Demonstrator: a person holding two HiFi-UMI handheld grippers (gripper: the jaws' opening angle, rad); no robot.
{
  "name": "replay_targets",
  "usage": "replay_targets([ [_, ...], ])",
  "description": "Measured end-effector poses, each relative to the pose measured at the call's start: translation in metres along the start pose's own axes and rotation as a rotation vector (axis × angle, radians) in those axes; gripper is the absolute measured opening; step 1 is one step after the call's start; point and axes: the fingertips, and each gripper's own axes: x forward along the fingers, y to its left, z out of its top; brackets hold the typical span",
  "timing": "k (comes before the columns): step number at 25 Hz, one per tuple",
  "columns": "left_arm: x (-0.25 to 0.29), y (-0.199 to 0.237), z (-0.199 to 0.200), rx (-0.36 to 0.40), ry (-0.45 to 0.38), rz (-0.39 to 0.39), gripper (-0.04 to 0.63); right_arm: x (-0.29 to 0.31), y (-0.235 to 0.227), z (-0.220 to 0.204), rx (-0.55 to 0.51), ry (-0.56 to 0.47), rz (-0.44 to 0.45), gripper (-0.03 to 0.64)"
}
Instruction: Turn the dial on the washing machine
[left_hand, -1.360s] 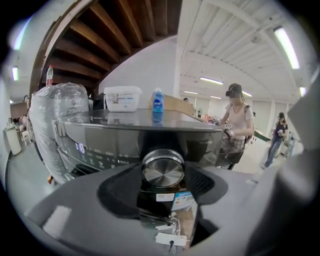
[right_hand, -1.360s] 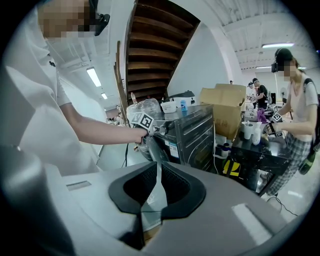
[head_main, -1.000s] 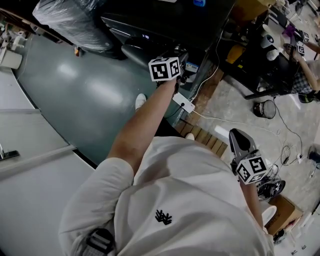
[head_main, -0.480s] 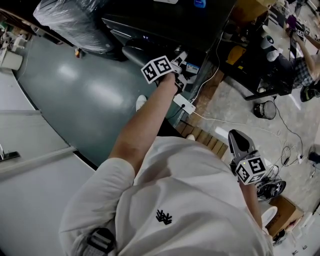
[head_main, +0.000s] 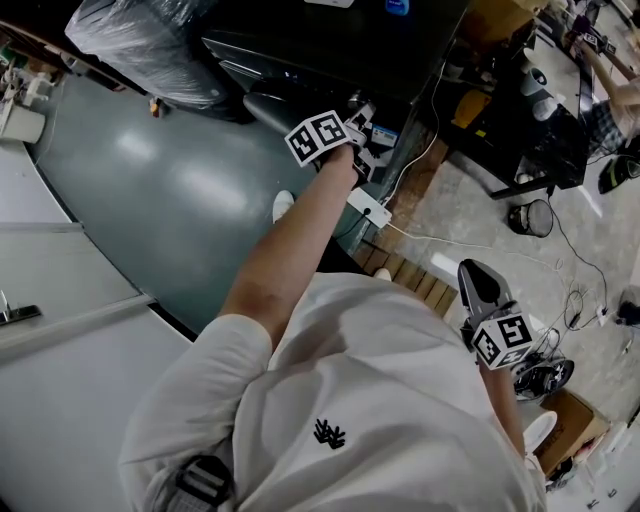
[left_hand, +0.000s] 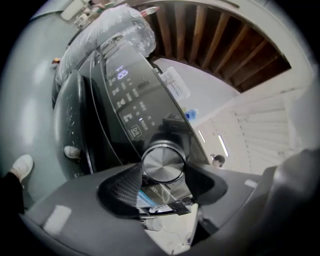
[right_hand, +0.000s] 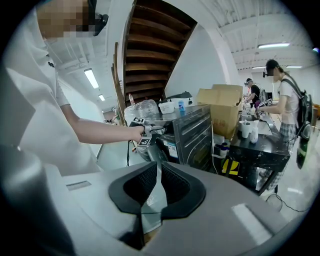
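Observation:
The dark washing machine (head_main: 300, 60) stands at the top of the head view. Its round silver dial (left_hand: 162, 164) sits below the lit control panel (left_hand: 125, 107). My left gripper (left_hand: 163, 167) reaches to the panel at arm's length (head_main: 362, 140). Its jaws are closing with the dial between them, and both pads lie against the dial's rim. My right gripper (head_main: 480, 285) hangs low at my right side, away from the machine. Its jaws (right_hand: 159, 167) are shut with nothing in them. The right gripper view shows the left gripper (right_hand: 150, 131) at the machine's front (right_hand: 187, 132).
A plastic-wrapped bundle (head_main: 150, 45) lies left of the machine. A white power strip (head_main: 368, 207) and cables lie on the floor by a wooden pallet (head_main: 410, 275). A cardboard box (right_hand: 222, 107), a black table with cups (right_hand: 255, 145) and a standing person (right_hand: 287, 100) are on the right.
The left gripper has rolled at the dial, its marker cube tipping over between one second and half a second ago, and has held nearly still since. The right gripper has not moved.

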Motion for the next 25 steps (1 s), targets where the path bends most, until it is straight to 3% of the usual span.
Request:
replay_targets([
  [5,-0.0024,-0.0015,0.0000,0.248,0.040,0.103,0.322,-0.0010,0.0007,0.0028,0.001,-0.005,0.003,0.026],
  [10,-0.0033,-0.0010,-0.0004,0.288,0.036,0.113,0.322,-0.0004,-0.0002,0.0016,0.002,-0.007,0.001,0.026],
  [18,-0.0088,-0.0048,-0.0031,0.055,-0.026,-0.034,0.324,-0.0001,-0.0018,-0.0017,0.000,-0.009,0.003,0.026],
  [25,-0.0059,-0.0032,-0.0005,-0.172,-0.060,-0.098,0.325,-0.0001,0.0003,0.0017,-0.004,-0.010,0.006,0.027],
])
